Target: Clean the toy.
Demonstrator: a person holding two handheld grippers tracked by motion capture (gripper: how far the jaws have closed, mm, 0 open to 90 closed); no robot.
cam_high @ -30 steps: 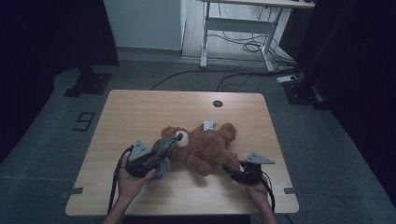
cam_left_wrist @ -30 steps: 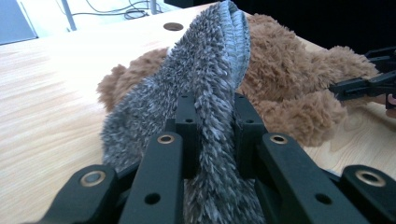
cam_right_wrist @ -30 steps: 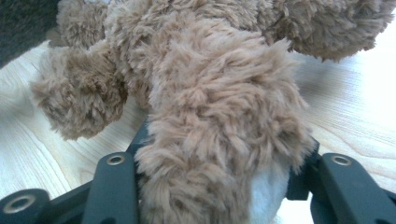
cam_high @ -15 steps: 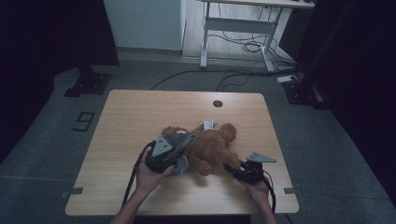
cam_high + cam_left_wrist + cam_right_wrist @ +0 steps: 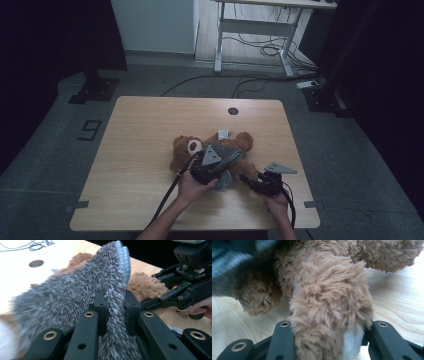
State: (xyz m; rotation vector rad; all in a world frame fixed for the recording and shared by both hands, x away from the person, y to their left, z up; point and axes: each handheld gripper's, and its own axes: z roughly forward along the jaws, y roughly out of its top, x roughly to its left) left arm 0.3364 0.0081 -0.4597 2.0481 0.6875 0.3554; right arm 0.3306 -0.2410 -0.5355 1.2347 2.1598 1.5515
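Grey cloth (image 5: 75,297) is being pinched in left fingers (image 5: 100,310), lying at ten o'clock of bear's leg (image 5: 329,315), which is being clamped in right fingers (image 5: 284,340).

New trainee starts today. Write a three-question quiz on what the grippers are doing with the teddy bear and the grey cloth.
1. True or false: the left gripper is clamped on the grey fuzzy cloth.
2. What does the right gripper hold? A) the cable B) a limb of the teddy bear C) nothing
3. Which surface does the bear lie on?

Key: 1 true. 2 B. 3 the wooden table.
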